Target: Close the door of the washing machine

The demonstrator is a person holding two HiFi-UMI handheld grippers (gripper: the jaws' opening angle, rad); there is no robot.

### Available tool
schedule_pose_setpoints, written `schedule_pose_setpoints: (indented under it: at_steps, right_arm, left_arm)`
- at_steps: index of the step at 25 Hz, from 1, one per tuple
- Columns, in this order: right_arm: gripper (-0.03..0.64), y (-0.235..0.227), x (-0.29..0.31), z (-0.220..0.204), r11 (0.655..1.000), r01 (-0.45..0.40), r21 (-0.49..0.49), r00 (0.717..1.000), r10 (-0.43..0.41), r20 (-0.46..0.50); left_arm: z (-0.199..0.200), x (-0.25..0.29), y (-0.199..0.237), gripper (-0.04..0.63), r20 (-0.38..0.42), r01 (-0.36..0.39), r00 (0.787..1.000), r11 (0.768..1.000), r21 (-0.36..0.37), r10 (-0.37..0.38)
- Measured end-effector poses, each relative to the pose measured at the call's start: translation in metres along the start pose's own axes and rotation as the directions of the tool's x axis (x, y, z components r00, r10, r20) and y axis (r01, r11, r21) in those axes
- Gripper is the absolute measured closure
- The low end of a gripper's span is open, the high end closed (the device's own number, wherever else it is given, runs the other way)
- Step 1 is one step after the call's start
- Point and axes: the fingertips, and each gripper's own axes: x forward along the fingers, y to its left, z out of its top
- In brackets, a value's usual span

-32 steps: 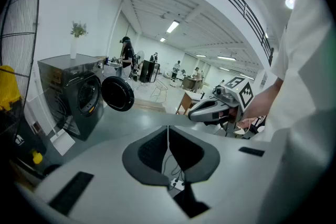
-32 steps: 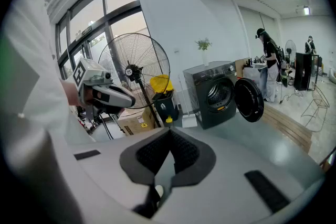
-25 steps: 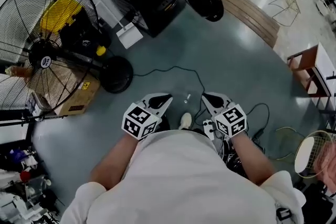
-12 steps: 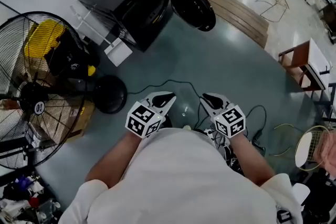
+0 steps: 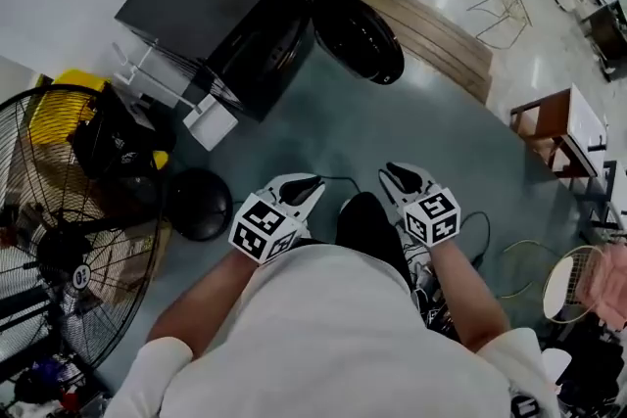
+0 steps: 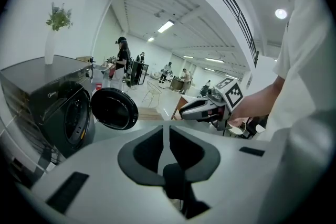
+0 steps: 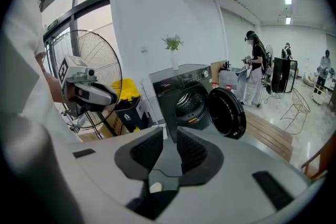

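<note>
The washer (image 5: pixel 220 10) stands on the floor with its round door (image 5: pixel 359 36) swung wide open, hanging off the right side of the washer's front and leaving the drum mouth uncovered. Both tools are held low in front of the washer, well apart from it and from the door. The left hand-held gripper (image 5: pixel 312 183) has its jaws pressed together with nothing between them. The right hand-held gripper (image 5: pixel 392 173) has its jaws spreading apart, also empty. A large fan (image 5: pixel 59 240) stands to the washer's left.
</note>
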Motion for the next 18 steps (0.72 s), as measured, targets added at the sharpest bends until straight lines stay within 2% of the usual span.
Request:
schedule_pose_setpoints:
  at_steps: [7,12,15,18]
  right_arm:
    - [0.508,-0.132,0.067,0.048,0.999,-0.003,-0.041,1.000,0.002,-0.030]
    - [0.502,-0.238,0.128,0.093,0.994,-0.033,-0.102,0.997,0.026,-0.068]
    - [0.499,-0.291,0.169,0.110,0.990,-0.058,-0.128,0.993,0.044,-0.107]
    - [0.495,-0.337,0.213,0.120,0.987,-0.066,-0.143,0.989,0.046,-0.143]
  left_arm:
    - [0.043,0.042,0.071,0.546,0.016,-0.114,0.993,0.992,-0.049,0.115]
    - [0.093,0.080,0.111,0.543,0.032,-0.226,0.972,0.967,-0.118,0.231]
    - [0.121,0.102,0.125,0.543,0.041,-0.254,0.964,0.955,-0.154,0.263]
    - [0.139,0.120,0.138,0.543,0.044,-0.282,0.955,0.946,-0.159,0.292]
